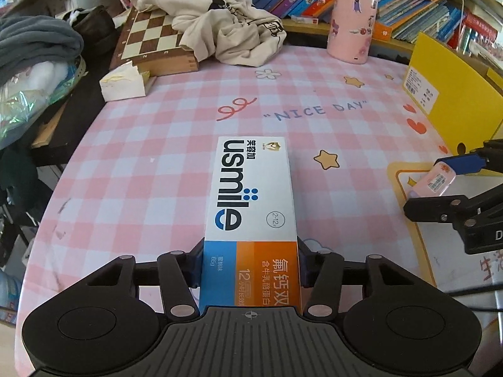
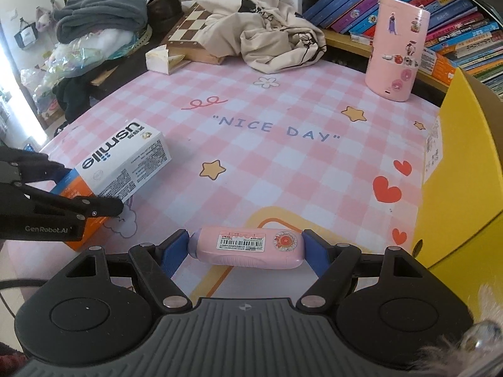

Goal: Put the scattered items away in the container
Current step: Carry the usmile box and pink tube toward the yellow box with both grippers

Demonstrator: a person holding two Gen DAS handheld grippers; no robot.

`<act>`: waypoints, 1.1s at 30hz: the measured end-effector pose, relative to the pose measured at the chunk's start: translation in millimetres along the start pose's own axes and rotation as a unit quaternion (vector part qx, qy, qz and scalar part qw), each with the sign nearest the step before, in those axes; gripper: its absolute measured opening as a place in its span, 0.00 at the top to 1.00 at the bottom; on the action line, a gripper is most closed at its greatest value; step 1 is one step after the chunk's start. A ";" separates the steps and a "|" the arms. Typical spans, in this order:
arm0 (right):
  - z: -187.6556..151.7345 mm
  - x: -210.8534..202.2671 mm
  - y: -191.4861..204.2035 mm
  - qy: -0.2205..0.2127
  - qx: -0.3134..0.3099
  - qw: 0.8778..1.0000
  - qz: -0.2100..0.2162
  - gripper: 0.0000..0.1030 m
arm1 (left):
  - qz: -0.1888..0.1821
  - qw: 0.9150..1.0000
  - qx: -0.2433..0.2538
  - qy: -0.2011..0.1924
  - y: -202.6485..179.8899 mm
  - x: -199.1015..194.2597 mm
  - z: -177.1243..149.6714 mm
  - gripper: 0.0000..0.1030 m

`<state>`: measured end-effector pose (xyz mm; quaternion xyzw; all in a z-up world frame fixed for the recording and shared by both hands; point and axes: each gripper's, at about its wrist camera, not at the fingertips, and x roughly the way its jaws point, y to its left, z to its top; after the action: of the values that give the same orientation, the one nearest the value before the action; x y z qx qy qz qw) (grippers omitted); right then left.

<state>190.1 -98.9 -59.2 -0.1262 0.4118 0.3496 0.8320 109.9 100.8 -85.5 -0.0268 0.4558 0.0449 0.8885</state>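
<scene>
A white, blue and orange "usmile" toothpaste box (image 1: pixel 251 194) lies lengthwise between my left gripper's blue pads (image 1: pixel 197 264). My left gripper (image 1: pixel 250 262) is shut on its near end. The right wrist view shows the same box (image 2: pixel 125 160) and my left gripper (image 2: pixel 88 188) at the left. A pink oblong case with a barcode label (image 2: pixel 246 246) is clamped end to end in my right gripper (image 2: pixel 246 249), low over the table. The left wrist view shows this case (image 1: pixel 435 179) in my right gripper (image 1: pixel 437 185). The yellow container (image 2: pixel 465 169) (image 1: pixel 456 100) stands at the right.
On the pink checked tablecloth (image 2: pixel 283 157), a pink sticker-covered cylinder (image 2: pixel 397 50) stands at the back right. A chessboard (image 1: pixel 147 37), a beige garment (image 1: pixel 220 19) and a torn white carton (image 1: pixel 124 83) are at the back left. Books (image 2: pixel 456 15) line the shelf behind.
</scene>
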 end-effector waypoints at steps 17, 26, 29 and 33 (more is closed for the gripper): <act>-16.6 -45.9 23.4 -0.030 0.024 0.999 -0.010 0.26 | -0.105 0.989 -0.102 -0.024 4.3 -50.5 -5.5 0.50; -34.9 -75.0 29.9 -0.047 0.065 0.996 -0.033 0.26 | -0.140 0.985 -0.082 -0.054 -8.8 -83.0 -15.6 0.50; -44.3 -83.1 35.3 -0.048 0.068 0.996 -0.041 0.26 | -0.148 0.985 -0.075 -0.054 -13.3 -88.1 -21.5 0.50; -57.5 -93.9 40.9 -0.047 0.073 0.995 -0.054 0.26 | -0.162 0.983 -0.067 -0.054 -18.9 -92.7 -27.4 0.50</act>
<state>88.6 -142.9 -19.6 -0.0702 0.3892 0.2791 0.8751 35.9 74.4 -26.1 -0.1571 0.3929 -0.0682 0.9035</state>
